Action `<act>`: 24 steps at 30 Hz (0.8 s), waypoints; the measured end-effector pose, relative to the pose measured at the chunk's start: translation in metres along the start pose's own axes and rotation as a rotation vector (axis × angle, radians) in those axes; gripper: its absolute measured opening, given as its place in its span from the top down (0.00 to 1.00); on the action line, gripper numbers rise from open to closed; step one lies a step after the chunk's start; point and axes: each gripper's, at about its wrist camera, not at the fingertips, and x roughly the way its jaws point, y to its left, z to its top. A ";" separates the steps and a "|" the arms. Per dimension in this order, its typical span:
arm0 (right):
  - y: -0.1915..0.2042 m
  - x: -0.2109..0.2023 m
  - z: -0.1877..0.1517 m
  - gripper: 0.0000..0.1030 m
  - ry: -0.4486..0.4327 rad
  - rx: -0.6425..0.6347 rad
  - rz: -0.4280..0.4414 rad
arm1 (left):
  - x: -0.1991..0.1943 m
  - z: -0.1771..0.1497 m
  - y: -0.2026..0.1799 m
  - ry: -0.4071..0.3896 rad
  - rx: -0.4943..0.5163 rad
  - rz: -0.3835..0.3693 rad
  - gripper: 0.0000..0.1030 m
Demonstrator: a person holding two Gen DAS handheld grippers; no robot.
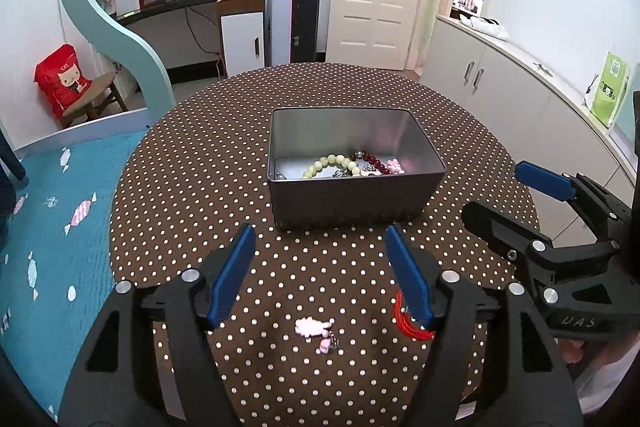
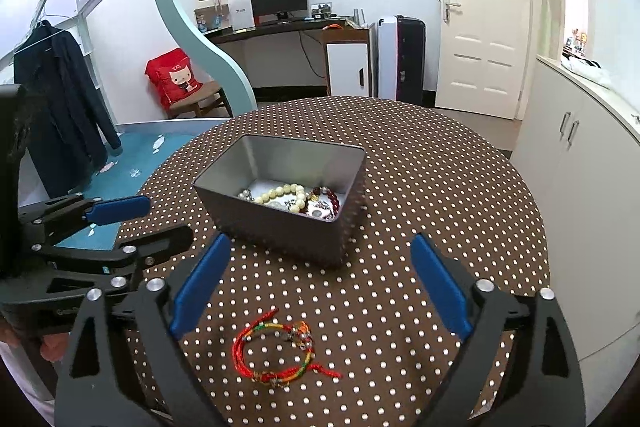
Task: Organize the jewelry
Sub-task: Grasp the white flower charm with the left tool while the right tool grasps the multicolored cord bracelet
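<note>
Bracelets already lie in the tin [image 1: 356,195] ahead of both tongs. My left gripper [image 1: 322,277] and right gripper [image 2: 320,285] gape, released, nothing held. I judge two pieces left: pink charm [image 1: 314,327] under the left, red cord bracelet [image 2: 280,353] under the right.

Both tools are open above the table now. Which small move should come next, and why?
Probably lower the open right tool onto the red braided string bracelet and close on it. The bracelet lies loose on the brown polka-dot tablecloth, outside the grey rectangular metal tin that already holds beaded bracelets, and sits right between the tool's blue fingers.
</note>
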 end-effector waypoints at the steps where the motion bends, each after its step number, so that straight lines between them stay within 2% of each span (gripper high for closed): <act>1: 0.000 -0.001 -0.002 0.11 0.001 0.002 -0.002 | 0.000 -0.001 0.001 0.000 -0.001 0.000 0.31; 7: -0.002 -0.002 -0.012 0.08 0.023 0.016 -0.024 | 0.000 -0.015 0.007 0.021 -0.021 0.002 0.21; 13: -0.003 0.005 -0.028 0.08 0.069 0.030 -0.050 | 0.007 -0.034 0.010 0.058 -0.022 -0.009 0.20; 15: -0.004 0.009 -0.033 0.08 0.089 0.029 -0.058 | 0.014 -0.037 0.013 0.089 -0.043 -0.011 0.14; 18: -0.006 0.014 -0.040 0.08 0.110 0.037 -0.061 | 0.026 -0.042 0.015 0.138 -0.074 -0.025 0.13; 24: -0.004 0.022 -0.054 0.08 0.146 0.021 -0.055 | 0.034 -0.052 0.009 0.150 -0.032 -0.003 0.14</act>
